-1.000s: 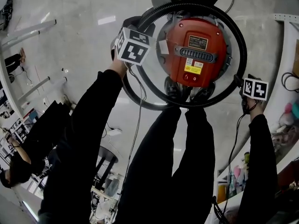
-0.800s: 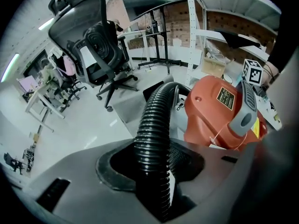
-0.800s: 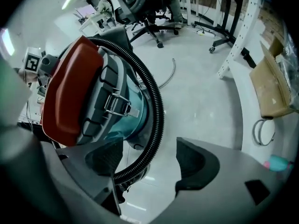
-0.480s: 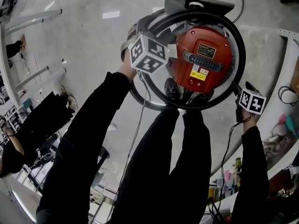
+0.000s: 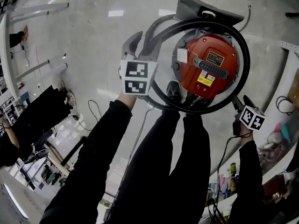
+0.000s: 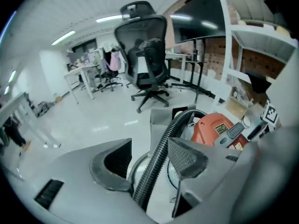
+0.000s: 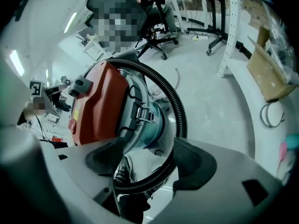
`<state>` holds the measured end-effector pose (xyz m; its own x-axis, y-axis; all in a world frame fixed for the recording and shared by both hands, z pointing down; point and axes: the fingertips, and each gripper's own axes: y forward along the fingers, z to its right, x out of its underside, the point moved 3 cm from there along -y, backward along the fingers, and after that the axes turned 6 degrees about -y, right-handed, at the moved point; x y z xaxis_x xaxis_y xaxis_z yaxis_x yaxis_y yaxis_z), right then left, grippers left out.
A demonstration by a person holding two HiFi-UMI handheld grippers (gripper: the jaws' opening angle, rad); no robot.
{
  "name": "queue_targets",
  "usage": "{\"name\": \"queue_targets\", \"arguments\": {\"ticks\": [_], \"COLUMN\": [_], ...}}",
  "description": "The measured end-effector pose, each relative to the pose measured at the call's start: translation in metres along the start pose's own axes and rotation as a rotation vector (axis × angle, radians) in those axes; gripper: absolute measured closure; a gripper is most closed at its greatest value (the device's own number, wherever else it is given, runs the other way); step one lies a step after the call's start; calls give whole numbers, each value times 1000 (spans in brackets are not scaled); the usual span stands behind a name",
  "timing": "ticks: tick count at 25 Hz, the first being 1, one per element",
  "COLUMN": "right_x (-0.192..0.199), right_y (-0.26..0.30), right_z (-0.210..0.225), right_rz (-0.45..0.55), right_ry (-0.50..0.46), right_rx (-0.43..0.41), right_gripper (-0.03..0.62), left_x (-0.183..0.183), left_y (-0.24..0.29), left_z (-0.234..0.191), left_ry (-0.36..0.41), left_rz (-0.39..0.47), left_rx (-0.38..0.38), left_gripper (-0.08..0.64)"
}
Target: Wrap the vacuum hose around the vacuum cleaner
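The vacuum cleaner (image 5: 208, 66) has a red top and stands on the floor, with the black ribbed hose (image 5: 243, 55) looped around it. My left gripper (image 5: 142, 37) is raised at the vacuum's left side. In the left gripper view the hose (image 6: 161, 155) runs loosely between its jaws (image 6: 147, 164), which have just been opening, in front of the vacuum (image 6: 215, 129). My right gripper (image 5: 236, 101) is at the loop's lower right. Its jaws (image 7: 147, 160) have just opened a little wider, and the hose (image 7: 180, 111) crosses the gap beside the vacuum (image 7: 96, 104).
The person's legs and shoes (image 5: 173, 90) stand right against the vacuum's near side. A grey flat piece (image 5: 205, 6) lies at its far side. White shelving (image 5: 287, 45) runs along the right, and an office chair (image 6: 145, 55) and desks stand beyond.
My left gripper has risen away from the vacuum's left rim, rolled its marker cube, and its jaws stand wider. The right gripper has lifted slightly at the loop's lower right.
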<state>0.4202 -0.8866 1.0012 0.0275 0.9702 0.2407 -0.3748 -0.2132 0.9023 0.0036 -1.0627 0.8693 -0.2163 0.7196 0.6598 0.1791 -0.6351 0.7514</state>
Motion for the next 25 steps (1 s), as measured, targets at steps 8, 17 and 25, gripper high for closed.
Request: {"name": "queue_targets", "arguments": {"ticks": [8,17,25], "right_x": [30,4,-6], "right_y": [-44,-122,-218], "right_z": [-72,-158,-214], "right_rz": [33,100,142], "right_ry": [175,152,147], "right_rx": [-176,-299,-314], "right_gripper": [447,497,531], "left_x": [53,69,11], "left_y": [-124,-203,-285], "left_z": [25,64,148], "left_ry": [15,-169,-105], "left_rz": [-49,-222,-203], "left_rx": [67,234,476], "left_gripper": [311,334,371]}}
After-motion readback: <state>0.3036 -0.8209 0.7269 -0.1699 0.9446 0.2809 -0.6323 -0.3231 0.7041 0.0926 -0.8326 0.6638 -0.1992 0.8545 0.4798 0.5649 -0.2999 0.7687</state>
